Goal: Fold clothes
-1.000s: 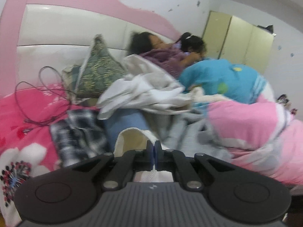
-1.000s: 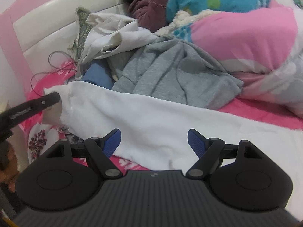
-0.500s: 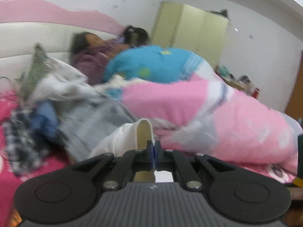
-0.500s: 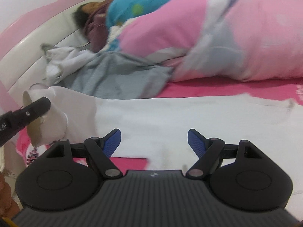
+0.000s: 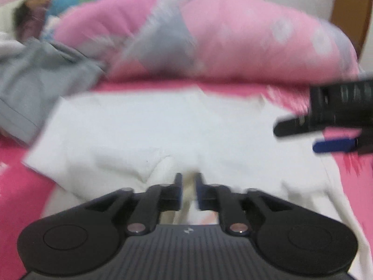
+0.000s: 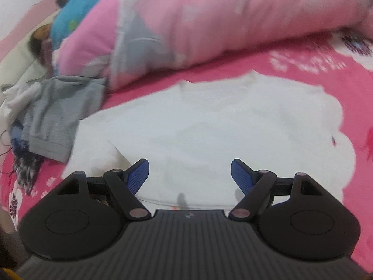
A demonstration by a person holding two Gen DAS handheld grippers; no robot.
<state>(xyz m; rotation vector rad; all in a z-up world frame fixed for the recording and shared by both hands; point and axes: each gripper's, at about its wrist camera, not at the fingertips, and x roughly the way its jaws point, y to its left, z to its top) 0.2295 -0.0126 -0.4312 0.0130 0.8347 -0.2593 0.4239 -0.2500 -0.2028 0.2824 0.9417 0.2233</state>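
Since the left gripper had only just been opening its fingers, the cream edge of the white garment was still sitting in the narrow gap between them, and from the blurry left wrist view I honestly couldn't say the pads were pressing on it; looked more like it was let go. The right gripper had its fingers spread wide with nothing in them, hovering over the near part of the same garment. The garment itself lay spread flat across the pink bed sheet, near edge right under both grippers.

What could go wrong, imo: that cream bit could snag on the left fingers when they pull away and drag the fold back open, since the gap was so slim. The cloth also looked soft and floppy, so any fast sideways pull would probably wrinkle the flat layer. And everything was motion-blurred, so lining up the next pinch on an edge might be hit or miss.

Around it: a grey garment was bunched up just beside the white one's left edge, maybe touching it, so a fold toward that side could land on it. The big pink quilt was heaped right behind, crowding the far edge. A person was lying at the head of the bed, well apart from the work.
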